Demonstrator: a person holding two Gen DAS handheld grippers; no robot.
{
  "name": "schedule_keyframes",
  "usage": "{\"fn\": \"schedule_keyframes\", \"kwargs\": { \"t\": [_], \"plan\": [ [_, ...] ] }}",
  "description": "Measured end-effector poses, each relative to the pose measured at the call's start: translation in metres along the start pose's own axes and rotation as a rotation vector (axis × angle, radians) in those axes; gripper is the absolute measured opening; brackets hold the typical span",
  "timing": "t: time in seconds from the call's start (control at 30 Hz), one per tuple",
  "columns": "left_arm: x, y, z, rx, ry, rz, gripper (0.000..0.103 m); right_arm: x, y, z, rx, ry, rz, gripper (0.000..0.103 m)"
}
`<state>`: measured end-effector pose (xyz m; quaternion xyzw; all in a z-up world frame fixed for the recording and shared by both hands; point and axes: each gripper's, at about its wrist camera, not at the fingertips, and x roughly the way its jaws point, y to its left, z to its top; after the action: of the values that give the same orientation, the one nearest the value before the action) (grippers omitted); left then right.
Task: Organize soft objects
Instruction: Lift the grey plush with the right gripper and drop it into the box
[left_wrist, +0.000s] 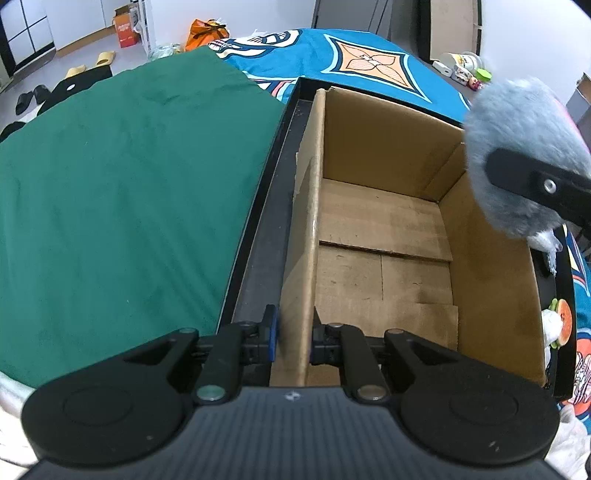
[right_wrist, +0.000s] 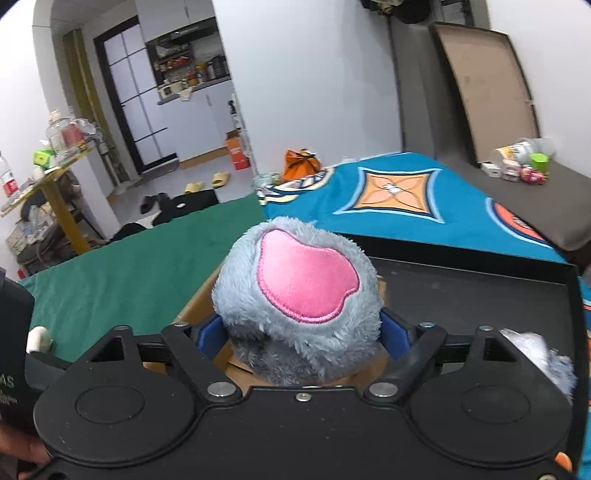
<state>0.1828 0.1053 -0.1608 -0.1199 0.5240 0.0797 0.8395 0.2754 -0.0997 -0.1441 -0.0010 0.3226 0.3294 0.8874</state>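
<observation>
The right gripper (right_wrist: 301, 332) is pinching the grey fluffy plush toy (right_wrist: 299, 299) over the brown cardboard box (left_wrist: 384, 236); the left gripper (left_wrist: 295, 332) is clamping the box wall. A loose pinch risks dropping the toy outside.

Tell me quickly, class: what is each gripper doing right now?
Left gripper: shut on the cardboard box wall.
Right gripper: shut on the grey plush toy.

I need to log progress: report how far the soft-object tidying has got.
Done: nothing packed; the cardboard box is bare inside. In hand: the left gripper clamps the box's wall; the right gripper holds a grey plush toy at the box's rim. Left: drop it in, then another plush beside the box.
</observation>
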Motion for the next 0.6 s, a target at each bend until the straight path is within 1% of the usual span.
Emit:
{"fn": "schedule_keyframes", "kwargs": {
  "t": [0.03,0.07,0.17,0.27,0.37,0.4,0.43,0.47,0.53,0.6],
  "plan": [
    [0.001,0.001,0.0,-0.007,0.003,-0.002,0.014,0.001,0.001,0.0,0.002,-0.005,0.012,0.093],
    [0.001,0.001,0.001,-0.012,0.007,-0.007,0.015,0.001,0.001,0.0,0.01,-0.011,0.009,0.095],
    [-0.001,0.003,0.001,-0.016,0.011,-0.016,0.015,-0.004,0.0,-0.004,0.023,-0.017,0.0,0.096],
    [-0.003,0.003,0.001,-0.01,0.0,-0.007,0.017,-0.013,-0.006,-0.009,0.034,-0.016,-0.012,0.096],
    [-0.004,0.006,0.001,-0.029,-0.003,-0.011,0.022,-0.024,-0.017,-0.015,0.05,-0.009,-0.031,0.096],
    [-0.006,0.006,0.001,-0.031,-0.01,-0.007,0.026,-0.027,-0.019,-0.016,0.057,-0.005,-0.034,0.096],
    [-0.008,0.007,0.001,-0.031,-0.018,-0.002,0.032,-0.029,-0.022,-0.018,0.062,-0.002,-0.039,0.096],
    [-0.009,0.007,0.001,-0.034,-0.025,0.002,0.036,-0.033,-0.025,-0.02,0.069,0.004,-0.049,0.096],
    [-0.014,0.008,0.0,-0.043,-0.044,0.003,0.047,-0.039,-0.031,-0.025,0.081,0.013,-0.062,0.096],
    [-0.018,0.007,0.0,-0.042,-0.056,-0.001,0.051,-0.044,-0.037,-0.029,0.086,0.023,-0.071,0.095]
  ]
}}
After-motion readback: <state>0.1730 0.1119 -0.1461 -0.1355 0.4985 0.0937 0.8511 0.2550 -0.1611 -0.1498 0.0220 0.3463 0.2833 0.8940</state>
